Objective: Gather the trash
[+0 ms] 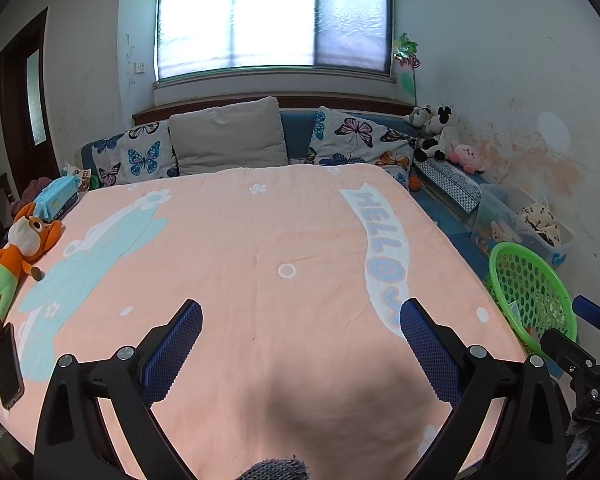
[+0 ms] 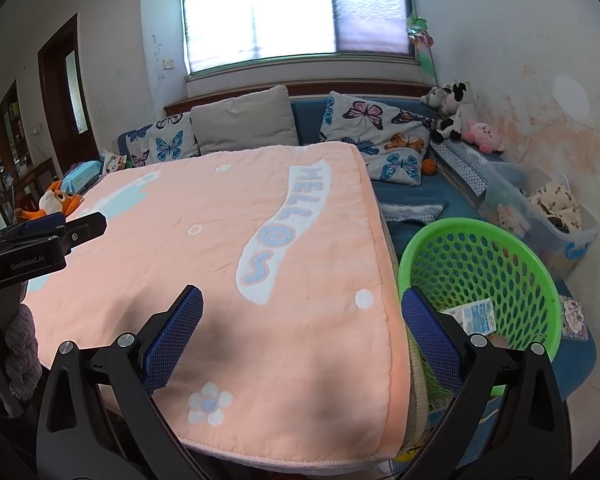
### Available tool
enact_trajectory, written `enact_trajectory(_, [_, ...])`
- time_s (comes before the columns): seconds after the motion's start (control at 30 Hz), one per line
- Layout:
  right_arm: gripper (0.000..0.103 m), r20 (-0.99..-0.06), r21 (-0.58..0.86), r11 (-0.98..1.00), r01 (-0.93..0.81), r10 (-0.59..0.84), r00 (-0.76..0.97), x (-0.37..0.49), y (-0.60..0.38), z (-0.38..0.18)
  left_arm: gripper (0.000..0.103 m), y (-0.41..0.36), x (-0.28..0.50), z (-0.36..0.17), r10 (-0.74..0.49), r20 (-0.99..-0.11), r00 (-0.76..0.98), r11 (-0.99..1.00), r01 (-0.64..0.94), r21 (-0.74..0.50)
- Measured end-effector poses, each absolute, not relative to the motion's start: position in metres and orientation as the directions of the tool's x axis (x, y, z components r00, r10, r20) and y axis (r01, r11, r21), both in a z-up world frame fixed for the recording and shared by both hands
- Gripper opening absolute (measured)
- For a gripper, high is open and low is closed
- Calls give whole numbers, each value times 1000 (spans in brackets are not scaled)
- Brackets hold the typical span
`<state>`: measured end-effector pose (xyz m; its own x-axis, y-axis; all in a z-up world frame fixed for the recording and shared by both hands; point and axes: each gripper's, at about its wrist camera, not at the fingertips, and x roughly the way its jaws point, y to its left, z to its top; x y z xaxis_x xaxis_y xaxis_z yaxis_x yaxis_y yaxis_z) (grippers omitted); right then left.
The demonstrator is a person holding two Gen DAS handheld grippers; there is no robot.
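A green perforated basket (image 2: 496, 264) stands on the floor at the bed's right side, with a white and blue wrapper (image 2: 474, 314) inside it. It also shows in the left wrist view (image 1: 536, 292). My left gripper (image 1: 300, 344) is open and empty above the peach blanket (image 1: 240, 260). My right gripper (image 2: 302, 340) is open and empty over the blanket's right front corner, its right finger beside the basket rim. The left gripper shows at the left edge of the right wrist view (image 2: 60, 228).
On the bed's left side lie a fox plush (image 1: 16, 252), a black phone (image 1: 7, 366) and a blue tissue pack (image 1: 56, 198). Pillows (image 1: 228, 134) line the headboard. A clear storage bin (image 2: 540, 220) and plush toys (image 2: 456, 116) sit at right.
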<state>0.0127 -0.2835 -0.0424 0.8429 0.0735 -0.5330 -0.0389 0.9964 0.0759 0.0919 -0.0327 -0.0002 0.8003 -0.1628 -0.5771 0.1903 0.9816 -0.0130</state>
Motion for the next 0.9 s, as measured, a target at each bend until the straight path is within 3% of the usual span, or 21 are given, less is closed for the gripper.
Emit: enact_trajectory(0.9, [99, -535, 80, 996, -45, 81, 841, 12, -286, -44, 96, -33, 91, -8, -158, -590, 792, 983, 181, -21])
